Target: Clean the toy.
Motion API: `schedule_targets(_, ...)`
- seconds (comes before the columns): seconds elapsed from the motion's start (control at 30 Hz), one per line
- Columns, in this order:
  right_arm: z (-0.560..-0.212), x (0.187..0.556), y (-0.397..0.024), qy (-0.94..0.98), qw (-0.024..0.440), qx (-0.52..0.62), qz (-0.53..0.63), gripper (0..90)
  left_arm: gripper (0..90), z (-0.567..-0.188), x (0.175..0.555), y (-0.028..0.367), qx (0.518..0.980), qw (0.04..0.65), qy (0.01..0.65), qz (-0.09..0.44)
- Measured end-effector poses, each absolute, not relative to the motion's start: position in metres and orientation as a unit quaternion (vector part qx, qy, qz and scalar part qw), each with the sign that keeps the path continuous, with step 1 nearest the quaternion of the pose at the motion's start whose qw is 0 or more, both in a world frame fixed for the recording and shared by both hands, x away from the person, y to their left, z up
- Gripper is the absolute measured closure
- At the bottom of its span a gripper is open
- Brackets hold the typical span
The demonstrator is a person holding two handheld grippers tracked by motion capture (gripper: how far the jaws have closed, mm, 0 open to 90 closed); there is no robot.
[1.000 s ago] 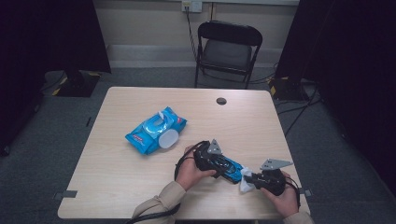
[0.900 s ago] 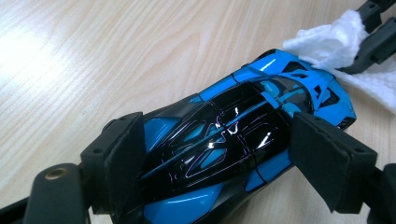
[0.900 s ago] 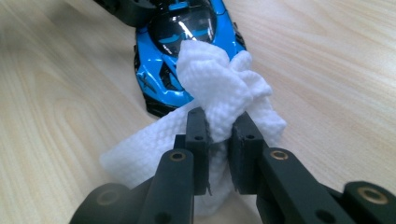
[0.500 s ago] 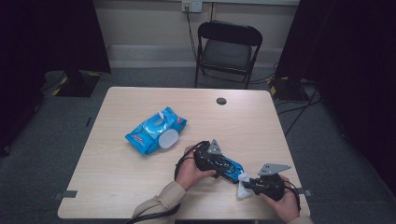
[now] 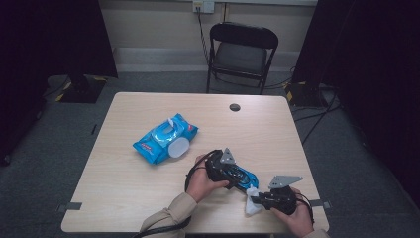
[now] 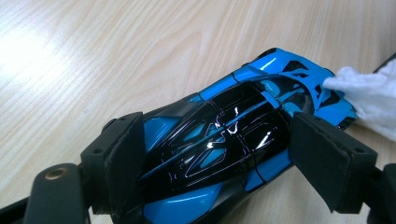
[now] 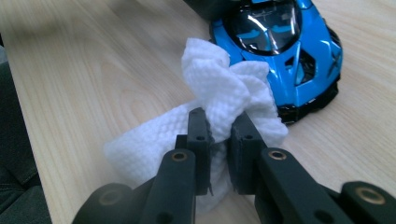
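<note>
- So, wiping down a blue toy car (image 5: 242, 177) near the table's (image 5: 124, 198) front edge, toward the right corner.
- Left gripper (image 5: 221, 167) clamped across the car's middle, pads pressed on both flanks (image 6: 224, 154), pinning it flat on the wood.
- Right gripper (image 5: 257, 201) squeezed tight on a bunched white wipe (image 7: 224, 93), jaws nearly together with fabric pinched between.
- Key relation: from the right gripper, car sits at roughly 10 o'clock in the high view, long axis running 10-to-4, free end aimed at the wipe and just touching it.
- Right hand (image 5: 292, 218) clearly the nearer one to that exposed end; probably a short push along the car's length next.
- Right gripper view gives the grille and windshield (image 7: 275, 28) close up, wipe crumpled against the bumper; left gripper view gives the glossy roof instead, wipe (image 6: 369, 93) peeking in at 2 o'clock.
- High view adds a blue wipes pack (image 5: 165, 138), lid flipped open, way off at 10 o'clock from the car.
</note>
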State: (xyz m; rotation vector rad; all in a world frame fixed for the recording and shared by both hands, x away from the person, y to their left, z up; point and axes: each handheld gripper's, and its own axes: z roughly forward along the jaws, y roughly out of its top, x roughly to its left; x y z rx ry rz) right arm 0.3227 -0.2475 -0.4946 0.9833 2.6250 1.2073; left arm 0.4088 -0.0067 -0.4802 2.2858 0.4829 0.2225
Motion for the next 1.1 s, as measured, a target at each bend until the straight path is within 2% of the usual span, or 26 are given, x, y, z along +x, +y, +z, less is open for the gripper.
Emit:
schedule_targets(0.27, -0.482, 0.321, -0.245, 0.844, 0.033, 0.308, 0.437, 80.7, 18.9, -0.48, 0.408, -0.007, 0.898, 0.389, 0.189, 0.087)
schedule_targets(0.53, -0.46, 0.332, -0.267, 0.808, 0.096, 0.341, 0.471, 80.6, 18.8, -0.48, 0.409, -0.008, 0.898, 0.388, 0.187, 0.086)
schedule_targets(0.57, -0.461, 0.338, -0.272, 0.81, 0.115, 0.349, 0.457, 80.5, 18.8, -0.48, 0.409, -0.008, 0.898, 0.388, 0.187, 0.086)
schedule_targets(0.73, -0.469, 0.351, -0.283, 0.802, 0.131, 0.38, 0.442, 80.5, 18.8, -0.48, 0.409, -0.008, 0.899, 0.386, 0.188, 0.085)
schedule_targets(0.93, -0.479, 0.368, -0.289, 0.799, 0.141, 0.403, 0.424, 80.4, 18.7, -0.48, 0.409, -0.008, 0.899, 0.387, 0.186, 0.084)
schedule_targets(1.1, -0.49, 0.379, -0.279, 0.811, 0.138, 0.397, 0.408, 80.1, 18.6, -0.48, 0.409, -0.009, 0.899, 0.388, 0.185, 0.084)
